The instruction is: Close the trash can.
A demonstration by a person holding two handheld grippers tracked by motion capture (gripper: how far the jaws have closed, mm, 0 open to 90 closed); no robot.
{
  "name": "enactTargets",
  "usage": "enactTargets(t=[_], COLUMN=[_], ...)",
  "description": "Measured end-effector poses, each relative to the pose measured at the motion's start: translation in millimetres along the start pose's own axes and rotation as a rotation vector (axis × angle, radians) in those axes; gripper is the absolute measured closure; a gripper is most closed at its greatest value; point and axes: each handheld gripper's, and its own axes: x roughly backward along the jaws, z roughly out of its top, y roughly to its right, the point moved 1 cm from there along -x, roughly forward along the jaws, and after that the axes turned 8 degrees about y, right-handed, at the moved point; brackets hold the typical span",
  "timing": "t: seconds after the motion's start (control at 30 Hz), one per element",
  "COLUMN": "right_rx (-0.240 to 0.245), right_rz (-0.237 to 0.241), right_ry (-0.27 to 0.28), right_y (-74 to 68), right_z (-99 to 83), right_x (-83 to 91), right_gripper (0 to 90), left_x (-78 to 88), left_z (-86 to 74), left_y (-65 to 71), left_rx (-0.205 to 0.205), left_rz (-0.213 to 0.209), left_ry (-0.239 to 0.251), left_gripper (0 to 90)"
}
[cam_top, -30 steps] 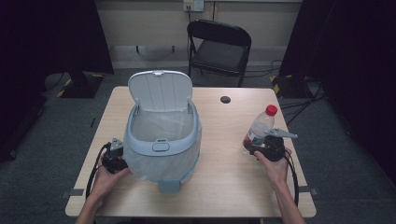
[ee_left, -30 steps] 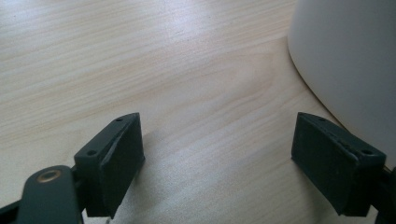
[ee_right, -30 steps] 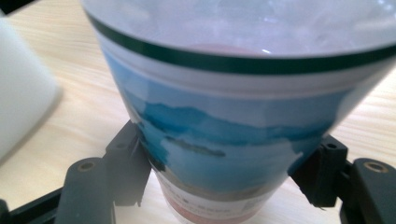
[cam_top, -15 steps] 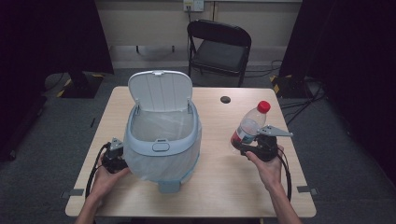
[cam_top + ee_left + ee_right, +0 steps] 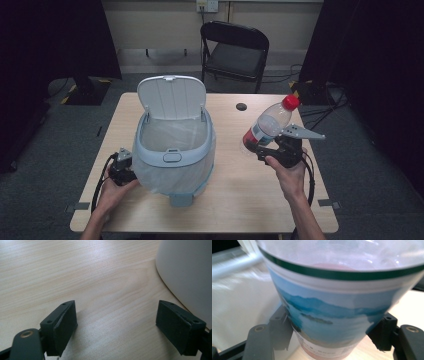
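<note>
A right gripper (image 5: 256, 148) clamps a plastic bottle (image 5: 267, 126), tilted above the table (image 5: 235, 195) beside an open bin (image 5: 172, 145). The left gripper (image 5: 117, 325) rests wide apart, empty, beside the bin.

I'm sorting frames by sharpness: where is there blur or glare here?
Right gripper view: the bottle is so close it looks soft, and the bin behind it is smeared. Left gripper view: sharp jaws, with soft sheen on the table. High view: evenly lit table, dark surroundings.
</note>
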Motion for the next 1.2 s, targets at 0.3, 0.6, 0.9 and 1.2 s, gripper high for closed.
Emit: enactTargets(t=[0.3, 0.6, 0.9, 1.2], right_rx=[0.018, 0.033, 0.046, 0.039], right_rz=[0.049, 0.127, 0.237, 0.363], right_ry=[0.081, 0.158, 0.220, 0.247], right_y=[-12.5, -32.1, -55.4, -82.5], right_z=[29.6, 61.7, 85.1, 104.8], right_x=[0.2, -3.0, -5.5, -18.4], right_gripper=[30.7, 30.7, 30.7, 30.7], left_x=[0.0, 0.0, 0.0, 0.0], left_z=[0.0, 0.0, 0.0, 0.0], left_y=[0.0, 0.1, 0.0, 0.0], left_rx=[0.000, 0.000, -0.001, -0.001], left_rz=[0.000, 0.000, 0.000, 0.000], left_ry=[0.000, 0.000, 0.000, 0.000], left_gripper=[16.6, 16.6, 16.6, 16.6])
